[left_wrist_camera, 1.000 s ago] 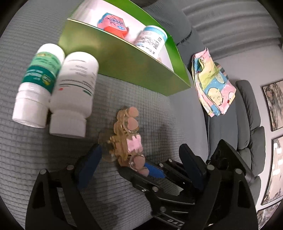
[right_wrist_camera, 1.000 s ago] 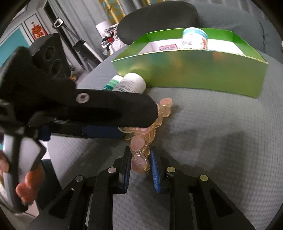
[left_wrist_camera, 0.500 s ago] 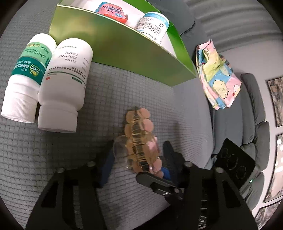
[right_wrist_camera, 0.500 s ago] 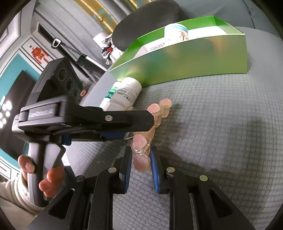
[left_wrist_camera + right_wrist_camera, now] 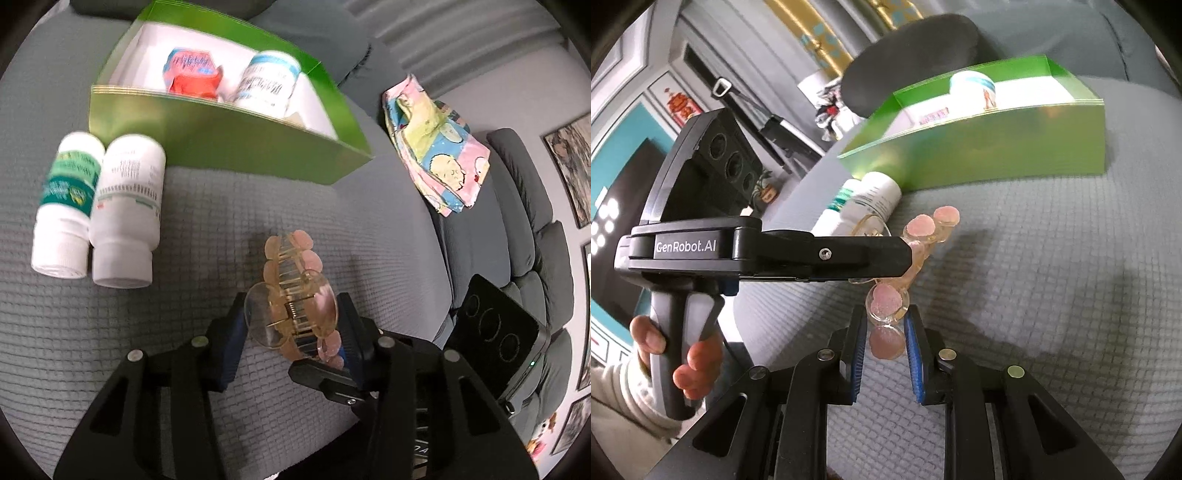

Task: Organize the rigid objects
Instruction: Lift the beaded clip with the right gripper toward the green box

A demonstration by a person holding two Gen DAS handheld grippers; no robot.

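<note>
Both grippers clamp one amber hair claw clip [image 5: 295, 295] with pink discs, held just above the grey cushion [image 5: 184, 369]. The left gripper [image 5: 291, 325] squeezes its round paddles; the right gripper [image 5: 884, 332], nearly closed, pinches one end. Two white pill bottles [image 5: 125, 210] lie side by side, touching. Beyond, one green box [image 5: 221, 147] holds one red carton [image 5: 192, 74] and one blue-capped bottle [image 5: 267, 83].
</note>
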